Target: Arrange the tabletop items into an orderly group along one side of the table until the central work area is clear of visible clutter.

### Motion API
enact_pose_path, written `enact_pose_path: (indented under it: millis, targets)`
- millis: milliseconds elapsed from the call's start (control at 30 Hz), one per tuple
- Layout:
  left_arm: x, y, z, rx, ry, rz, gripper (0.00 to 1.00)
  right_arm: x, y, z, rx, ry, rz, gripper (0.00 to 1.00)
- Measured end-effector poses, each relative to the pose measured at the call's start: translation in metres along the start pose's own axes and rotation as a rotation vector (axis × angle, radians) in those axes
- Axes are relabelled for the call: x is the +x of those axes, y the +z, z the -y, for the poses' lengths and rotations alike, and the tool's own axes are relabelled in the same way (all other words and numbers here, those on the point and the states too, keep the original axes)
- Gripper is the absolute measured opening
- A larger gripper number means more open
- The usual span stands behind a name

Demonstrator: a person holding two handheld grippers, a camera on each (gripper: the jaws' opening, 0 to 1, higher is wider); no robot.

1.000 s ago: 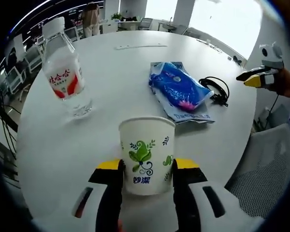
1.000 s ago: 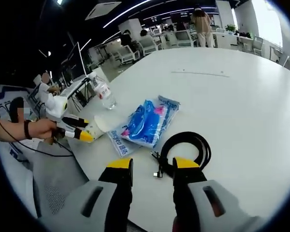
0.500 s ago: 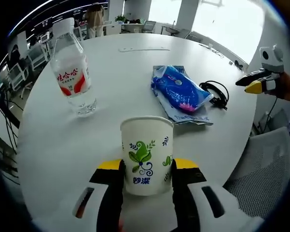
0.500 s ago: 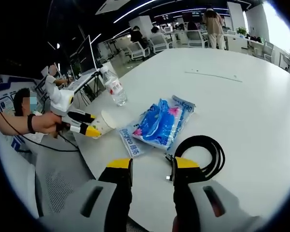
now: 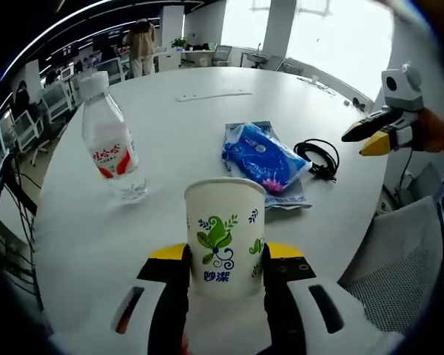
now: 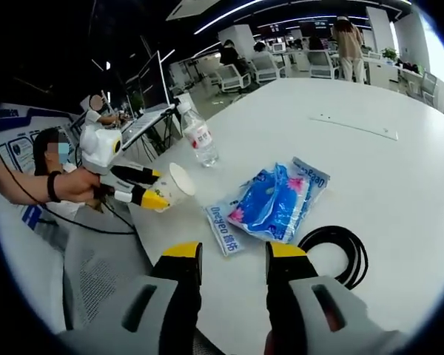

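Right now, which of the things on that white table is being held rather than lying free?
The paper cup, clamped between the left hand-held gripper's jaws. The water bottle, blue packet and black cable all rest on the table untouched.

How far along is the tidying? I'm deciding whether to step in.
Early stage. Nothing looks grouped yet: the water bottle, blue wipes pack and black cable lie spread across the white table. In hand: the left gripper is shut on the paper cup. The right gripper is open, holding nothing. Left: lining up all four items along one side.
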State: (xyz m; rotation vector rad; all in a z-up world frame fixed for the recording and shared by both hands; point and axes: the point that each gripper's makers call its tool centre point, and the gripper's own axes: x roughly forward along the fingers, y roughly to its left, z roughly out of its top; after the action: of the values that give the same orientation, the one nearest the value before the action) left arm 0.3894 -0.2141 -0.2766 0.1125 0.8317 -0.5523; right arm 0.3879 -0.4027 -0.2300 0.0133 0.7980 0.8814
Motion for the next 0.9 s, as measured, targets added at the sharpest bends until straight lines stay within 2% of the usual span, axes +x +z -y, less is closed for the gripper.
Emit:
enact_pose_path:
  millis: [233,533,900]
  targets:
    - [-0.003,0.019,0.015,0.054,-0.037,0.044,0.38,0.005,0.011,-0.015,-0.024,0.050,0.011,0.31]
    - [-0.005,0.036,0.036,0.115,-0.080,0.074,0.38,0.008,0.018,-0.025,-0.048,0.087,0.010,0.29]
    - [-0.004,0.043,0.065,0.191,-0.136,0.079,0.38,0.009,0.025,-0.034,-0.048,0.126,0.022,0.29]
